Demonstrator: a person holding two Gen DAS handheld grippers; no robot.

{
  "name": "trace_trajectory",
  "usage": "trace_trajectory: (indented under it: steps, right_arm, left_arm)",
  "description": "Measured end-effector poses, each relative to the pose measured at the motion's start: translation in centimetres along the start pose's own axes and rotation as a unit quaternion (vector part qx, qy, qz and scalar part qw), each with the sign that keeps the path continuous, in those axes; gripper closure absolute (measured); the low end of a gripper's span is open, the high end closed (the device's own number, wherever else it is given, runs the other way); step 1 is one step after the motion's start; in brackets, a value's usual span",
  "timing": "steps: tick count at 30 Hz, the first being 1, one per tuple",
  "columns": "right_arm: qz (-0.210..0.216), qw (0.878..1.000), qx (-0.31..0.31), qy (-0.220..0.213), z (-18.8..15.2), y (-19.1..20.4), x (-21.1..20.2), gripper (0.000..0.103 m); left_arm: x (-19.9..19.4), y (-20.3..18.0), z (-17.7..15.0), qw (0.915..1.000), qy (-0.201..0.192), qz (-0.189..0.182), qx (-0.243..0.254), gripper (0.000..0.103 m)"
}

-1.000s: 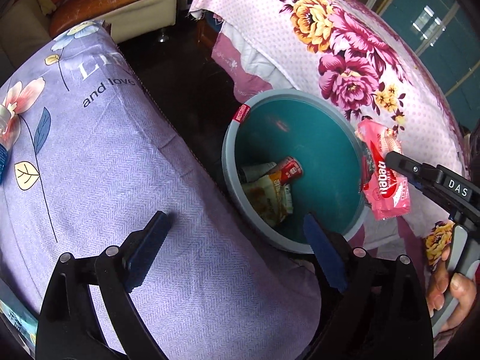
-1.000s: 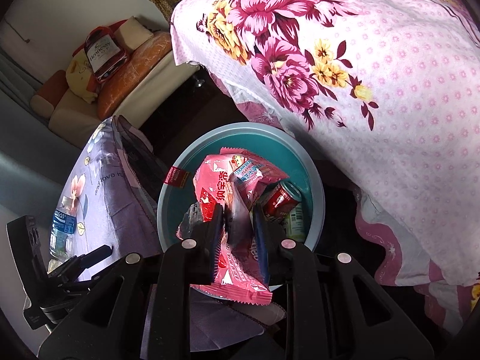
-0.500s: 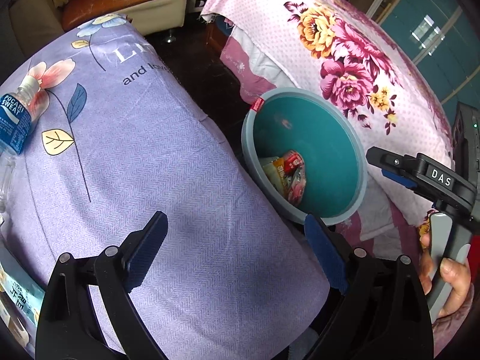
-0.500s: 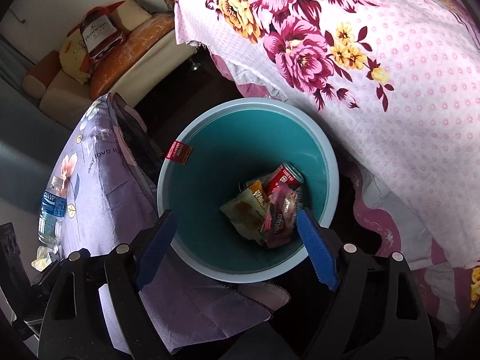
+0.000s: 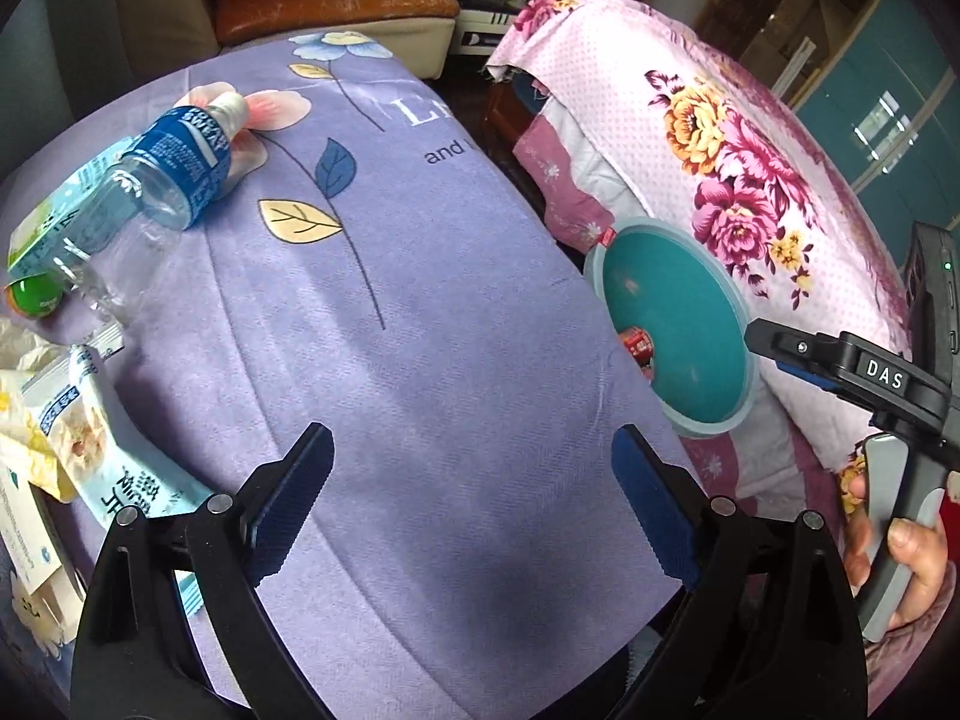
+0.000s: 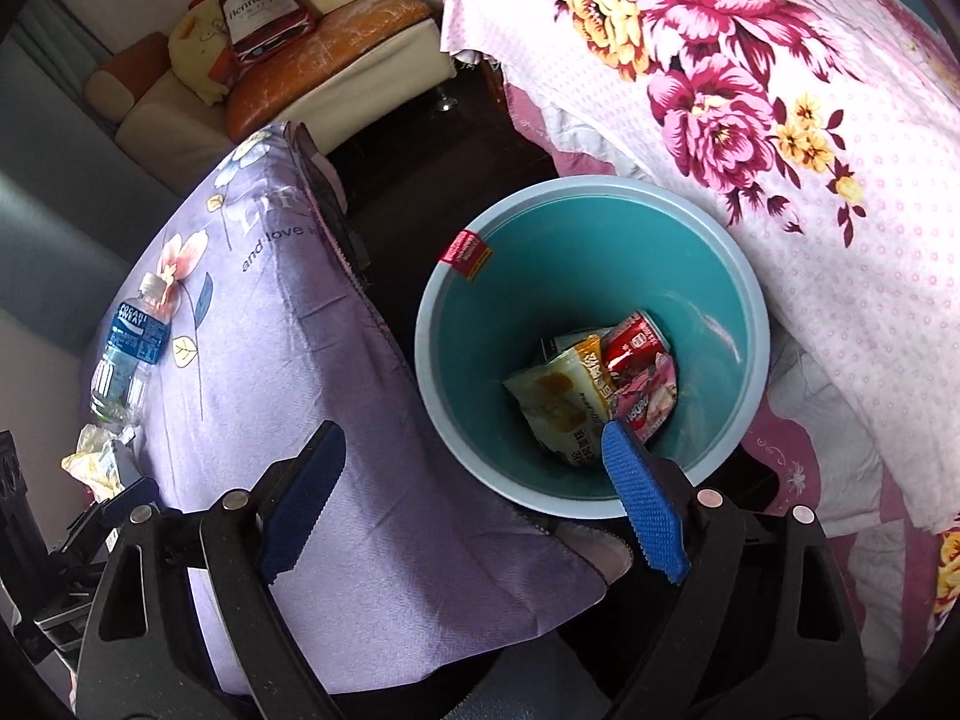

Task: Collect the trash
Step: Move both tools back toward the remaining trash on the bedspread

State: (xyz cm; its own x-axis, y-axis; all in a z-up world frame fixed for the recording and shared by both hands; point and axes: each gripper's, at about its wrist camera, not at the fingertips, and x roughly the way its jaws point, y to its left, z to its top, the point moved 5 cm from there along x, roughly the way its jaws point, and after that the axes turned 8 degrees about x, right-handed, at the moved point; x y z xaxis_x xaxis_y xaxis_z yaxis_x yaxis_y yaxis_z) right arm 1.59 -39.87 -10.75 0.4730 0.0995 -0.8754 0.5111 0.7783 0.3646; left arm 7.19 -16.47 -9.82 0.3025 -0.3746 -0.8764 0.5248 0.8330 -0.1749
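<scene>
1. The left hand-held gripper [image 5: 471,501] has its fingers spread wide with nothing between them; it hangs over the bare middle of the purple cloth [image 5: 420,330] that covers the surface.
2. The right hand-held gripper [image 6: 474,495] is likewise spread apart and empty. Its left finger [image 6: 303,501] is over the purple cloth's edge, and its right finger [image 6: 642,501] is over the near rim of the bin [image 6: 759,324].
3. In the left view the right hand-held gripper also shows from the side at the right edge, held by a hand [image 5: 900,546], its tip just beside the bin's rim.
4. The bin, teal inside with a pale rim, stands on the floor between the purple-covered surface and a bed with a pink flowered sheet [image 6: 810,150].
5. At the bin's bottom lie collected pieces of trash: a red can [image 6: 636,345], a yellow-white snack bag [image 6: 561,399] and a pink wrapper [image 6: 648,402], all touching one another.
6. A small red tag [image 6: 465,253] hangs on the bin's far-left rim.
7. More trash lies on the purple cloth, well apart from the bin: a clear bottle [image 5: 153,189] with a blue label lies on its side at the left.
8. Just beside the bottle are a light blue carton [image 5: 45,228] and a green cap [image 5: 33,295], though the view there is too stretched to tell whether the cap belongs to the carton.
9. Nearer the left hand-held gripper lie a pale blue snack packet [image 5: 114,456] and some crumpled yellowish wrappers [image 5: 24,450].
10. A sofa [image 5: 324,0] with an orange cushion stands beyond the surface.
</scene>
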Motion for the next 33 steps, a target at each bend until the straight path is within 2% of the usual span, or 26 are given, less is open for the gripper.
trace_trajectory:
  steps: [8, 15, 24, 30, 33]
  right_arm:
    - [0.002, 0.997, -0.073, 0.021, -2.3, 7.0, 0.3, 0.020]
    - [0.006, 0.988, -0.150, 0.046, -5.3, 13.9, 1.0, 0.020]
    - [0.030, 0.965, -0.241, 0.103, -10.6, 22.7, 3.6, 0.020]
    - [0.030, 0.946, -0.298, 0.121, -13.6, 27.4, 5.5, 0.020]
    - [0.030, 0.942, -0.310, 0.120, -14.1, 28.6, 6.3, 0.020]
  left_arm:
    - [-3.7, 6.3, -2.5, 0.9978, -0.028, 0.018, -0.058, 0.009]
    - [-7.1, 13.1, -5.8, 0.9907, -0.049, 0.044, -0.119, 0.008]
    - [-10.0, 21.0, -10.1, 0.9729, -0.066, 0.068, -0.211, 0.007]
    - [-10.6, 24.0, -11.9, 0.9646, -0.066, 0.076, -0.244, 0.006]
    - [-10.5, 24.7, -12.4, 0.9623, -0.063, 0.075, -0.253, 0.006]
